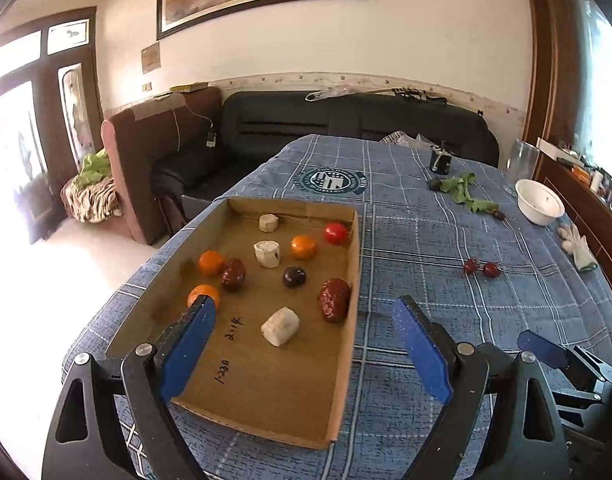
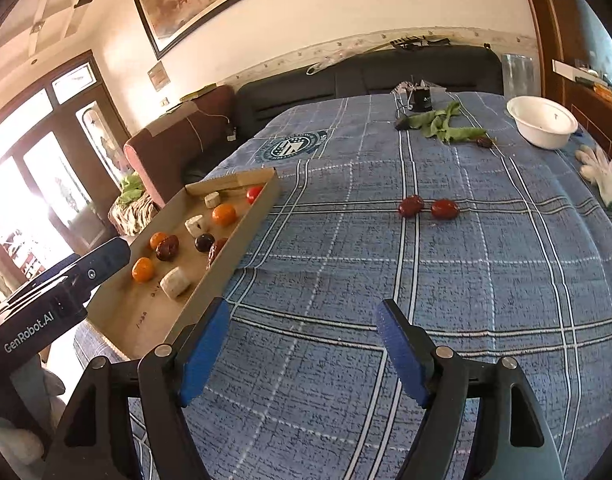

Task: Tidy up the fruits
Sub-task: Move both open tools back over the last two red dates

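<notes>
A shallow cardboard tray (image 1: 348,312) is sitting at the left of the worktop (image 2: 486,280), which is covered by a blue plaid cloth. It is holding three small glossy oranges (image 1: 304,246), a shiny red tomato (image 1: 336,233), a dark round plum (image 1: 294,276), two wrinkled dark-red dates (image 1: 335,300) and three pale, rough, blocky chunks (image 1: 280,326) that are hard to identify. Handwritten marks on the tray floor are too small to read.

The left gripper (image 1: 304,316) is hovering over the near end of the tray, its blue-padded fingers (image 1: 420,344) spread wide and grasping nothing; one finger is hiding part of the nearest orange. The right gripper (image 2: 302,322) is hanging over bare cloth just right of the tray, fingers likewise released and empty.

Further right, two more red dates (image 2: 428,206) are lying side by side on the cloth, well apart from the tray. Beyond them are lying green leaves (image 2: 442,122), a white bowl (image 2: 542,122) and a white glove (image 2: 602,176), partly cut off by the picture's edge.
</notes>
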The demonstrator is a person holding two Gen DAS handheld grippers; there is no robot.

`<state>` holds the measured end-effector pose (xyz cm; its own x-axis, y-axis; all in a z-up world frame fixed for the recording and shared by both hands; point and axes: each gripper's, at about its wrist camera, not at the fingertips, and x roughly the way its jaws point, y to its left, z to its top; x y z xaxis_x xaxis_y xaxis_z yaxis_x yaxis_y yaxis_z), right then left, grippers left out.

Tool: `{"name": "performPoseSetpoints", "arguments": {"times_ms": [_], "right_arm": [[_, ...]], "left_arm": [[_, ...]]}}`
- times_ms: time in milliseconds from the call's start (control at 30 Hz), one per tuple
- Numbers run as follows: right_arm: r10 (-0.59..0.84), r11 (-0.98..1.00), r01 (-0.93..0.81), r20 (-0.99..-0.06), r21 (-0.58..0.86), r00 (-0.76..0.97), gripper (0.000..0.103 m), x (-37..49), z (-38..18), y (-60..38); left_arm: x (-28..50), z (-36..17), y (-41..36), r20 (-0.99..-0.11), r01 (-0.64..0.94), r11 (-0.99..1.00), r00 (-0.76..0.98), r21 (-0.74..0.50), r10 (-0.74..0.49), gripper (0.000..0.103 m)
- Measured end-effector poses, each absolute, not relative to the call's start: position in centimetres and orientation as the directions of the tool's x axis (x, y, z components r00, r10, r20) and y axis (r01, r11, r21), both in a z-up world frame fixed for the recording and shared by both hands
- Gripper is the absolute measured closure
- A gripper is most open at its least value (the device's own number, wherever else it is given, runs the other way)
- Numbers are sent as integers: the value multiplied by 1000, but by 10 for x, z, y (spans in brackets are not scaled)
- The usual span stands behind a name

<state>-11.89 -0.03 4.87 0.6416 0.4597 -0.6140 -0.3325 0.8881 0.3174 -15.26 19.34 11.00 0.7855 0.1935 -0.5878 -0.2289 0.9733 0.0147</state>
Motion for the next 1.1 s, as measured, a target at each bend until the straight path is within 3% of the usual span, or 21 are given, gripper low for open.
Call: {"name": "performPoseSetpoints", "arguments": {"times_ms": [633,900,1100], "right_arm": [[463,886,-337,-635,318,618,19,-121,42,-13],[286,957,-151,-709,249,644,18,-89,47,-106],[258,963,-111,-726,245,637,18,-42,46,-129]], "left_arm": [[-150,105,188,-612,-177,984,779,-9,134,13],[-146,94,196,-639,-136,987,767,-87,50,13],[-139,85,179,-654,-71,991,756,-115,-22,13]]}}
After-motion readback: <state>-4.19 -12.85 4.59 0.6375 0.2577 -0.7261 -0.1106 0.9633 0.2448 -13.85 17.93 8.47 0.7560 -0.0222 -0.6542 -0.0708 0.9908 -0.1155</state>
